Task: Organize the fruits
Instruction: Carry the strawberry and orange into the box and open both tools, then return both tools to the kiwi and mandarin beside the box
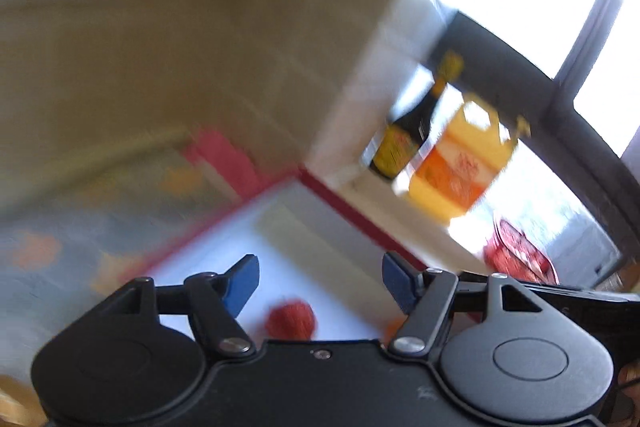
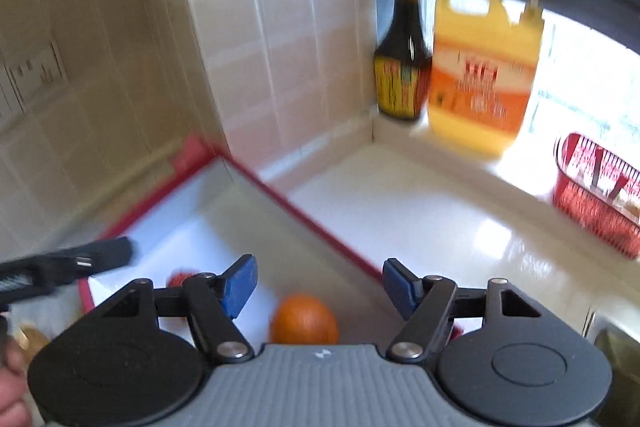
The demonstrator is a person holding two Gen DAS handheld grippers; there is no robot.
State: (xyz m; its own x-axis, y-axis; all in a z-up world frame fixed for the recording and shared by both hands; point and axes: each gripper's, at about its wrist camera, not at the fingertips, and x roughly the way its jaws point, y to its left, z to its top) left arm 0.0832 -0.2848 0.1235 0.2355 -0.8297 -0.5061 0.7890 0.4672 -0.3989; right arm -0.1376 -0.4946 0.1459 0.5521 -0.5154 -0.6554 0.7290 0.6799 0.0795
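Both views are smeared by motion. The right gripper (image 2: 320,285) is held with its blue pads wide apart and nothing between them; an orange (image 2: 304,321), round with a dimpled skin, is seen just below and ahead of it, on the white floor of a red-rimmed box (image 2: 304,215), near the box's right edge. The left gripper (image 1: 320,285) is likewise spread and empty, with a red, rough-skinned fruit (image 1: 291,319) beneath its gap. The orange is judged nearer the right hand; being round, no long axis needs matching. A dark bottle (image 2: 402,59) and a yellow jug (image 2: 484,67) are stood at the counter's far corner, a red basket (image 2: 596,199) at its right edge.
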